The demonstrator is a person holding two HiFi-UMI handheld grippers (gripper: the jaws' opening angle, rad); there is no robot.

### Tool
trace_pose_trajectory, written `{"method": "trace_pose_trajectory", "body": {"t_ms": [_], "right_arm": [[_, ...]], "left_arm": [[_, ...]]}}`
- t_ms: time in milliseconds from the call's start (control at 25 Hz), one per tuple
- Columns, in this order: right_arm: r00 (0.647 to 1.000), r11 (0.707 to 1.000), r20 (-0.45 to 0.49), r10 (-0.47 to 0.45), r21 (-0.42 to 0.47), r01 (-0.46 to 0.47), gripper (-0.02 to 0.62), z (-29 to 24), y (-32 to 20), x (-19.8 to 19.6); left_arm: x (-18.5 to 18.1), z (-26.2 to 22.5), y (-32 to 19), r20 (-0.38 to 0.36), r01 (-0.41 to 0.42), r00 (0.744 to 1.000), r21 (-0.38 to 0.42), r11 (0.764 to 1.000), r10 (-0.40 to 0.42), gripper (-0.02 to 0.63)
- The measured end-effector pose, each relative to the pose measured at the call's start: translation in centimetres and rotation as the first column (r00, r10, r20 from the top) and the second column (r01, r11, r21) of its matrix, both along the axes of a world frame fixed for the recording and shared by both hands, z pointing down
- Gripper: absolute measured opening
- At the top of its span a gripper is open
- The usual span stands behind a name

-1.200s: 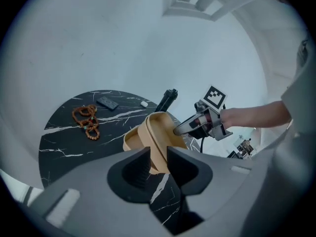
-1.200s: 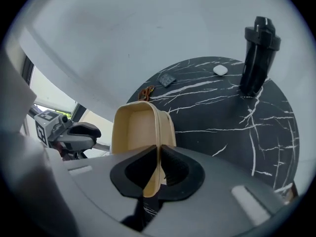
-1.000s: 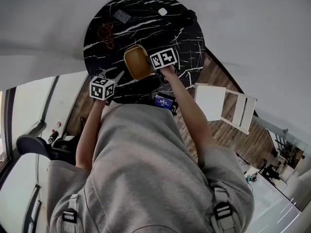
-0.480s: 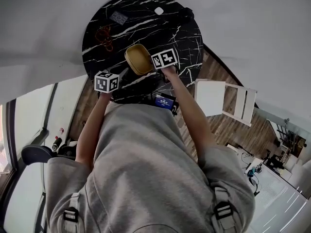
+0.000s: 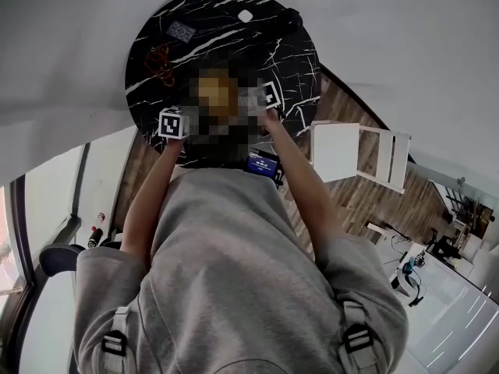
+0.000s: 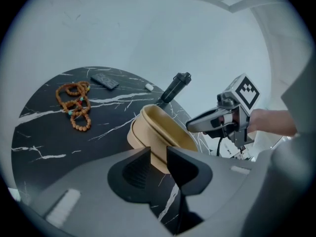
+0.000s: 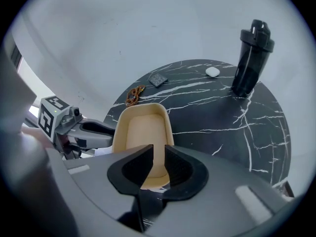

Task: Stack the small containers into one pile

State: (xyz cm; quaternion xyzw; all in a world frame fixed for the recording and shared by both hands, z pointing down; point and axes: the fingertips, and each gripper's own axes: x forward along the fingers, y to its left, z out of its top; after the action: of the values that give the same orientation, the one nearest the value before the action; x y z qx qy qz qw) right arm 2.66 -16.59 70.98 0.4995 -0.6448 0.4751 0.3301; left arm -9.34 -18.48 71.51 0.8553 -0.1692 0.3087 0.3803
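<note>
Two tan oval containers [image 6: 159,132] sit nested in one pile on the black marble table [image 6: 44,132]. My left gripper [image 6: 158,157] is open, and the pile's near wall shows just beyond its fingertips. My right gripper [image 7: 158,166] is on the opposite side, over the near rim of the tan pile [image 7: 143,127]. Its jaws have just been opening and stand open, with the rim in the gap and no pad pressing on it. Each view shows the other gripper: the right gripper [image 6: 191,127] and the left gripper [image 7: 111,131]. In the head view a blurred patch covers the pile.
A black shaker bottle [image 7: 253,58] stands at the far side of the table, with a small white object [image 7: 212,72] next to it. A string of brown beads [image 6: 75,105] and a dark flat device [image 6: 104,81] lie beyond the pile. A white chair [image 5: 355,154] stands to the right of the table.
My left gripper has moved in over the table edge toward the tan pile and lower. My right gripper has stayed at the pile's rim.
</note>
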Motion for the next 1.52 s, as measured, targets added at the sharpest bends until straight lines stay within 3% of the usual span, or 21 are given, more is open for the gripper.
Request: {"method": "trace_pose_trajectory", "body": {"t_ms": [120, 280, 360, 440, 600, 680, 840, 920, 1000, 1080, 1280, 1400, 1520], "right_arm": [[1.000, 0.999, 0.020, 0.021, 0.026, -0.021, 0.090, -0.3, -0.2, 0.5], [0.998, 0.998, 0.059, 0.035, 0.048, -0.038, 0.104, 0.1, -0.6, 0.6], [0.997, 0.997, 0.063, 0.045, 0.067, -0.049, 0.104, 0.1, -0.7, 0.6], [0.996, 0.994, 0.065, 0.064, 0.089, -0.070, 0.104, 0.1, -0.7, 0.7], [0.995, 0.990, 0.076, 0.064, 0.118, -0.072, 0.125, 0.0, -0.7, 0.7], [0.996, 0.991, 0.075, 0.055, 0.120, -0.064, 0.154, 0.1, -0.6, 1.0], [0.989, 0.993, 0.130, 0.077, 0.075, -0.087, 0.153, 1.4, -0.6, 1.1], [0.986, 0.996, 0.148, 0.077, 0.036, -0.083, 0.120, 2.3, 0.2, 0.6], [0.989, 0.998, 0.130, 0.064, 0.019, -0.067, 0.046, 2.8, 1.1, 0.2], [0.993, 0.999, 0.114, 0.024, 0.018, -0.026, 0.040, 2.8, 2.1, -0.2], [0.988, 0.996, 0.124, -0.087, 0.000, 0.087, 0.058, 2.6, 6.2, -0.4], [0.992, 0.999, 0.120, -0.050, 0.019, 0.049, 0.060, 2.7, 8.1, 1.3], [0.996, 0.997, 0.089, -0.016, 0.071, 0.010, 0.094, 2.1, 9.6, 3.9]], "left_arm": [[-0.7, -0.1, -0.1, -0.016, 0.033, 0.999, -0.023, 0.999, -0.034, 0.100], [0.4, -2.9, -1.4, -0.135, 0.150, 0.977, -0.111, 0.982, -0.165, 0.106], [1.5, -3.3, -1.7, -0.116, 0.113, 0.986, -0.052, 0.992, -0.118, 0.106], [2.0, -2.1, -1.7, -0.039, 0.049, 0.998, 0.021, 0.999, -0.048, 0.109], [1.1, 1.0, -1.4, 0.056, 0.046, 0.997, 0.006, 0.999, -0.047, 0.109], [0.9, 1.4, -1.3, 0.049, 0.067, 0.997, -0.007, 0.998, -0.066, 0.118], [0.9, 0.8, -1.1, -0.002, 0.089, 0.996, -0.021, 0.996, -0.089, 0.118], [1.0, 1.1, 0.0, -0.010, 0.072, 0.997, -0.052, 0.996, -0.072, 0.118], [1.0, 1.6, 1.0, 0.003, 0.059, 0.998, -0.079, 0.995, -0.059, 0.126], [0.9, 1.9, 1.6, 0.015, 0.052, 0.999, -0.082, 0.995, -0.051, 0.126], [2.1, 2.0, 3.7, 0.037, -0.024, 0.999, -0.026, 0.999, 0.025, 0.132], [3.5, 2.2, 5.2, 0.060, -0.052, 0.997, 0.001, 0.999, 0.052, 0.132], [4.2, 1.7, 6.1, 0.111, -0.082, 0.991, 0.101, 0.991, 0.071, 0.123]]}}
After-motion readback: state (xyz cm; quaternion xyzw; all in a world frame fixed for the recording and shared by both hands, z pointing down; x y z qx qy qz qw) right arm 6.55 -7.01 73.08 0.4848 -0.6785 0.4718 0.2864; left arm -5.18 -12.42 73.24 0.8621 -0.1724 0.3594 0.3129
